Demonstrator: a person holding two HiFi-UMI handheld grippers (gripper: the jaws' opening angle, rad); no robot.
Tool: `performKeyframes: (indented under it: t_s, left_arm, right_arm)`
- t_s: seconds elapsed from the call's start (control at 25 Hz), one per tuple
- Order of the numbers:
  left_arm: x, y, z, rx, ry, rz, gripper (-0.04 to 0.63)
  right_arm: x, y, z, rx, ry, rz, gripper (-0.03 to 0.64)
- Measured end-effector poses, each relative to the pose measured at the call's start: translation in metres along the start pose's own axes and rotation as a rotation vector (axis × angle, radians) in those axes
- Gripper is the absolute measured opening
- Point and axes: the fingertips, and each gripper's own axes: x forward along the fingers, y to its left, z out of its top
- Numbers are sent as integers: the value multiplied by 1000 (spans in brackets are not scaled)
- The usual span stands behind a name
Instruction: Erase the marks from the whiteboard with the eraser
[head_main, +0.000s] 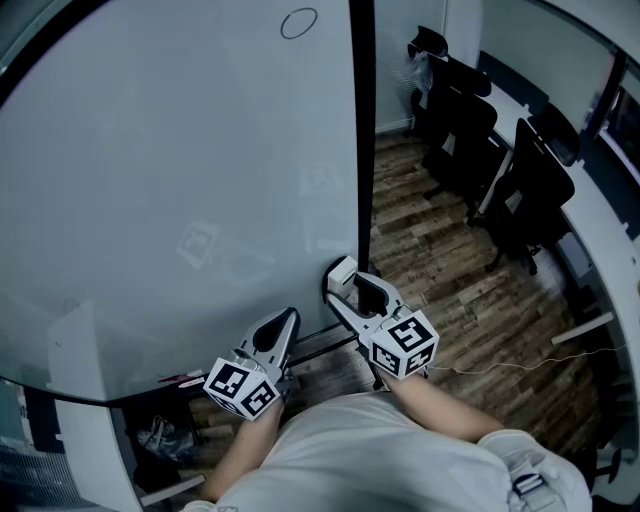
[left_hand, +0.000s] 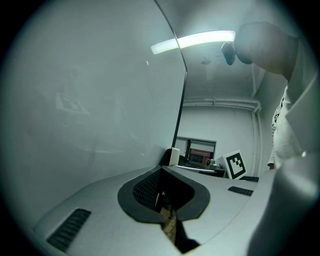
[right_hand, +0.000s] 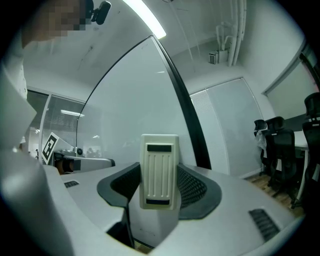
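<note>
Eraser gripped between the jaws of our right gripper, near the whiteboard's lower right edge.
Our left gripper hangs low, jaws seemingly together and empty; one drawn circle sits high on the whiteboard.

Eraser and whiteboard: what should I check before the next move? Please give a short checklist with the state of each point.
1. Eraser gripped: ok, the right gripper is shut on it.
2. Whiteboard clean: not ok, a drawn circle is near its top.
3. Eraser at the circle: not ok, it sits low, by the board's bottom edge.
4. Left gripper clear of the path: ok, it is shut, empty and low.
5. Wiping side facing the board: cannot tell, only the ribbed back shows.
</note>
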Motion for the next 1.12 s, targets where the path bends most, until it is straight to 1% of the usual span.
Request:
performKeyframes:
  t_s: [0.36, 0.48, 0.72, 0.88, 1.12]
  left_arm:
    - [-22, 10, 3, -6, 4, 32, 6]
    - [-22, 10, 1, -9, 8, 33, 7]
    - [-7, 3, -1, -9, 14, 21, 8]
    - [-5, 1, -7, -6, 10, -7, 8]
    - [16, -13, -10, -8, 10, -35, 6]
  right_arm:
    - [19, 33, -12, -17, 20, 52, 233]
    - [20, 34, -13, -20, 22, 58, 233]
    - [15, 22, -8, -41, 29, 58, 233]
    - [12, 14, -5, -52, 16, 28, 233]
    - [-4, -15, 8, -60, -5, -17, 233]
